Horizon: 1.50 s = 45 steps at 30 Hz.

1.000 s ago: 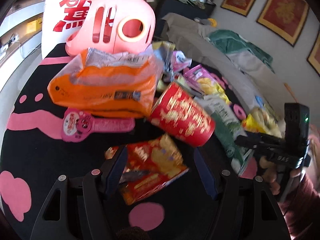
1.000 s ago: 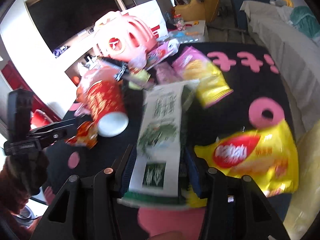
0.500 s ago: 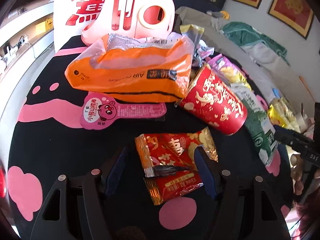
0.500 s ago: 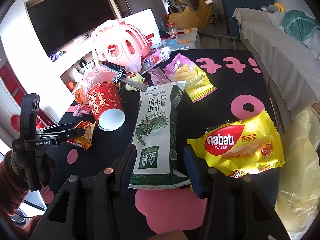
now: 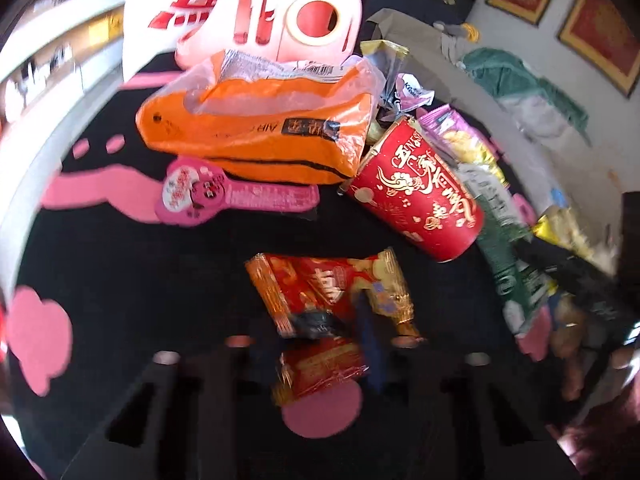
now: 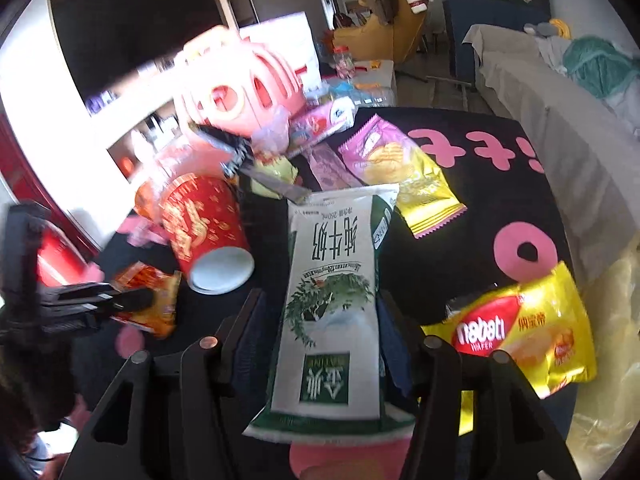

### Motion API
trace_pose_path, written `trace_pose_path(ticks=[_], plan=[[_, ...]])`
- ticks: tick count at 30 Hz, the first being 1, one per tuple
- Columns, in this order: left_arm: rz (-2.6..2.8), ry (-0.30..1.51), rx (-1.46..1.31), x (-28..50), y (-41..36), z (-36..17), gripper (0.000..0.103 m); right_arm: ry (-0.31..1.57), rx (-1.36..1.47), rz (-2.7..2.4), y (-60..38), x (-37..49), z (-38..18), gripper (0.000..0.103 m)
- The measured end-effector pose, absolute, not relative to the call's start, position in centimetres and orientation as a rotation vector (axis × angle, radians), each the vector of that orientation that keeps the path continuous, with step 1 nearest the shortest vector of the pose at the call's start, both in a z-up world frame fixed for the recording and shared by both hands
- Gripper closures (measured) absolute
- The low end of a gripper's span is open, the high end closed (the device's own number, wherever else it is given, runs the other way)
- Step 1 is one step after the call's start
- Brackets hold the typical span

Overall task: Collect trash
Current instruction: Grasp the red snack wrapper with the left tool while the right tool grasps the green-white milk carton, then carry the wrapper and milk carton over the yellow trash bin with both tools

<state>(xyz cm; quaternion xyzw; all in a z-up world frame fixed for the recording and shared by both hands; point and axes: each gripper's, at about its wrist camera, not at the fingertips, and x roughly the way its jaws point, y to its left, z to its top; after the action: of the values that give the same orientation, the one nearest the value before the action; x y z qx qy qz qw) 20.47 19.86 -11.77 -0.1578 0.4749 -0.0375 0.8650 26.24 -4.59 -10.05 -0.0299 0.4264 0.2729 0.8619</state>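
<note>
A red-and-gold snack wrapper (image 5: 332, 292) lies crumpled on the black table (image 5: 120, 280). My left gripper (image 5: 342, 320) is closing on it, and the wrapper is pinched and bunched between the fingers. In the right wrist view that left gripper (image 6: 132, 300) grips the same wrapper (image 6: 152, 300). A green-and-white milk carton (image 6: 332, 280) lies flat between the fingers of my right gripper (image 6: 320, 304). Those jaws are opening, with a gap showing beside the left finger. A red paper cup (image 5: 420, 196) lies on its side between the two grippers.
An orange plastic bag (image 5: 256, 128), a pink lollipop-shaped wrapper (image 5: 224, 196) and a pink plastic carrier (image 5: 280, 12) sit at the back. A yellow wafer bag (image 6: 520, 328) and a purple-yellow chip packet (image 6: 400, 168) lie right of the carton. A translucent yellow bag (image 6: 600, 340) hangs off the table's right edge.
My left jaws have come together on the red snack wrapper, which has buckled. My right gripper has slid forward along the milk carton and its jaws stand slightly wider.
</note>
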Motion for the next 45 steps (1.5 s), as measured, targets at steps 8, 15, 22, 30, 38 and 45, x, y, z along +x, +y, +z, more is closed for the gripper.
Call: trace_pose_path(ticks=[8,15,22,30,38,45], plan=[[-0.043,0.893,-0.354,19.0,20.7,-9.2,0.096,0.932,-0.123,0.498,-4.1,26.5,-10.2,0.054],[-0.040,0.787,-0.278,17.7,18.9,-5.7,0.097,0.844,-0.049,0.525,-7.4,23.9,-6.4,0.054],[-0.082,0.745,-0.250,17.7,16.2,-3.1,0.097,0.796,-0.042,0.525,-9.2,21.8,-4.6,0.054],[-0.127,0.724,-0.243,19.2,15.9,-3.2,0.097,0.779,-0.083,0.585,-9.0,25.0,-5.9,0.054],[-0.309,0.781,-0.315,21.4,16.8,-3.9,0.097,0.888,0.004,0.473,-8.8,24.7,-6.9,0.054],[-0.293,0.760,-0.323,19.0,14.1,-3.4,0.097,0.785,0.008,0.457,-10.1,20.2,-4.7,0.054]])
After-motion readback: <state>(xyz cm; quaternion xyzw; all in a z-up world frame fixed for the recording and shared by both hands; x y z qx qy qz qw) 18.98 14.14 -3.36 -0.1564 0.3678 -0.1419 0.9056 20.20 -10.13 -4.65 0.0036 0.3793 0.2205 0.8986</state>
